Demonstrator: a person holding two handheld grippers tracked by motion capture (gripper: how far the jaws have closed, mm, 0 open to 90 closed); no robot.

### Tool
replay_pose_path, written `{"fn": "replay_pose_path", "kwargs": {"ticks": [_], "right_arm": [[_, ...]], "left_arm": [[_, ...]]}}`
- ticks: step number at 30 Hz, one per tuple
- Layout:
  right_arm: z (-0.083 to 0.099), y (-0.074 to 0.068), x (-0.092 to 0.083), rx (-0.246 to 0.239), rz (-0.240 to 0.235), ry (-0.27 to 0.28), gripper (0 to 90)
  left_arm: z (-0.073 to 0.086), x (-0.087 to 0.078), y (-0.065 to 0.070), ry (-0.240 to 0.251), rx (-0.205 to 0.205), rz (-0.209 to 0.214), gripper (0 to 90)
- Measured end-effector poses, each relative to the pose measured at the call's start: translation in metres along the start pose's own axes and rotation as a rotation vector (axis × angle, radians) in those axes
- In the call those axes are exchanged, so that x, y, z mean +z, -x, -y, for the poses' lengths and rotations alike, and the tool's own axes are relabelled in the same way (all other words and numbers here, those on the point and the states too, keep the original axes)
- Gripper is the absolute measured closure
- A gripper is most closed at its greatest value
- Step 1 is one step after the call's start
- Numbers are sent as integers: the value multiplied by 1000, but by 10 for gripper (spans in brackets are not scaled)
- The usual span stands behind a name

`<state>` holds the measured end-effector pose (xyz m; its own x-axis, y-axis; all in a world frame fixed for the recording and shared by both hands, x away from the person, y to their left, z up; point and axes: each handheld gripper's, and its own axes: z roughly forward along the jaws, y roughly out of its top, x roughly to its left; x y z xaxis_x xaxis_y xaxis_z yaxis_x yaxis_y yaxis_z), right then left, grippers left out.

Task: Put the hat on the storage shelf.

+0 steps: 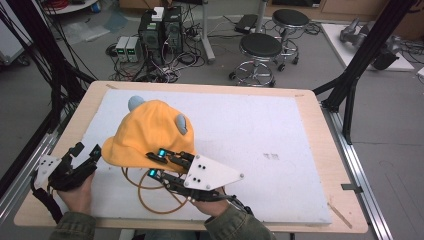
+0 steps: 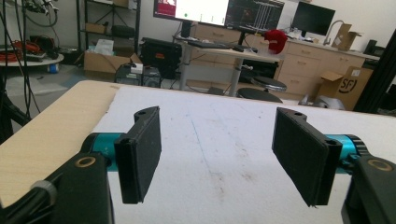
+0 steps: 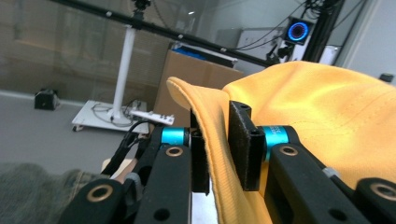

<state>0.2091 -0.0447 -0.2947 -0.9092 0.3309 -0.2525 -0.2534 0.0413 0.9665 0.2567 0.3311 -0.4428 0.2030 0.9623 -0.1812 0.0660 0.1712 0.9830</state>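
I see a soft yellow-orange hat [image 1: 145, 132] with two small grey ears [image 1: 182, 123] sewn on its crown, slumped on the white mat [image 1: 280, 135] at about ten o'clock from the mat's middle. In the right gripper view its brim [image 3: 205, 116] shows as a thin stitched fabric edge that stands up between my jaws. An orange cord [image 1: 150, 197] loops on the mat just below the hat, at about six o'clock from it.

My right gripper [image 1: 159, 165] comes in from the bottom edge, hand under the grey plate, pointing toward ten o'clock into the hat's lower rim. Its jaws stand narrowly apart with the brim between them; the left pad lies against the cloth, the right pad sits close, and I cannot tell whether it presses.

My left gripper [image 1: 86, 152] rests at the mat's eight o'clock corner, just beside the hat's lower left edge, pointing toward one o'clock. Its jaws stand wide apart with bare mat between them.
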Motion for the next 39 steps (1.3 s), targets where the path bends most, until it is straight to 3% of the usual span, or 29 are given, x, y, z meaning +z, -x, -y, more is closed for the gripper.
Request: {"fn": "replay_pose_path", "kwargs": {"ticks": [8, 14, 16, 20, 25, 39], "right_arm": [[9, -14, 5, -28, -43, -27, 748], [11, -17, 6, 17, -78, -43, 679], [11, -17, 6, 26, -88, -53, 626], [12, -21, 6, 31, -107, -46, 398], [9, -32, 5, -6, -64, -12, 303], [1, -16, -14, 77, 41, 73, 268]], "left_arm": [[0, 0, 0, 0, -1, -1, 331], [0, 0, -1, 2, -2, -2, 331], [0, 0, -1, 2, -2, -2, 331], [0, 0, -1, 2, -3, -2, 331], [0, 0, -1, 3, -2, -2, 331], [0, 0, -1, 3, -2, -2, 331]]}}
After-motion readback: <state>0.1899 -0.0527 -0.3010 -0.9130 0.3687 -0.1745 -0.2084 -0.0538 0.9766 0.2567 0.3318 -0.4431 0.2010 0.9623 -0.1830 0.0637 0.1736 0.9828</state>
